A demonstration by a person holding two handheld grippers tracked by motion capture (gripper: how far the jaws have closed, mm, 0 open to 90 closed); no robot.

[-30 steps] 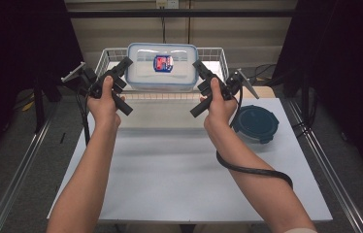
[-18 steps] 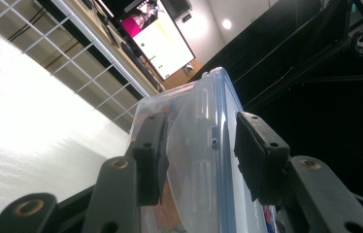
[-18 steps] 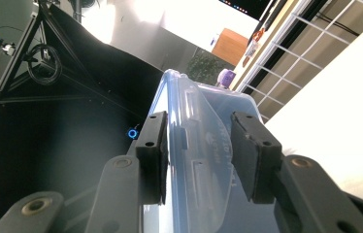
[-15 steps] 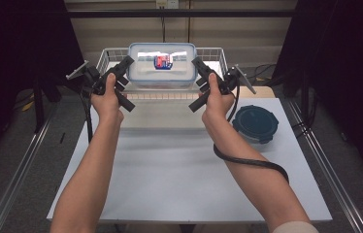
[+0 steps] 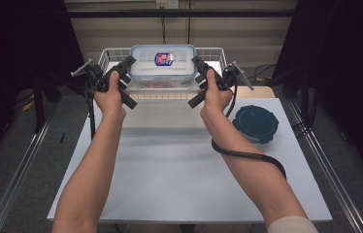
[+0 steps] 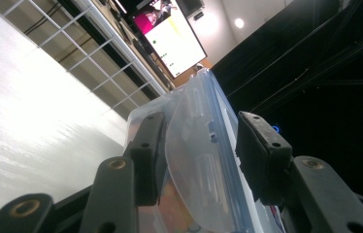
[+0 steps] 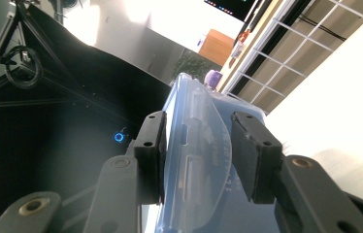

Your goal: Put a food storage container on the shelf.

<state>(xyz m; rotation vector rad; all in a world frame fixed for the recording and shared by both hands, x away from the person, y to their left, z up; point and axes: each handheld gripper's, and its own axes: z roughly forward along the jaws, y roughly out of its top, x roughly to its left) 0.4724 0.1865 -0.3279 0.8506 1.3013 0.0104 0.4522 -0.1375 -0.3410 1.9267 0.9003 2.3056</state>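
Evidently both tools have hold of the clear lidded container (image 5: 163, 65), which sits at the wire basket (image 5: 218, 52), at the far edge of the table (image 5: 170, 170). The left gripper (image 6: 199, 160) has its jaws spread either side of a latch flap, one touching, and the right gripper (image 7: 196, 155) does likewise at the opposite end. Being smooth, stiff plastic, the container probably slips easily; the flaps flex, so the rim beneath seems the safer hold. A dark round lid (image 5: 255, 123) lies right of the container.
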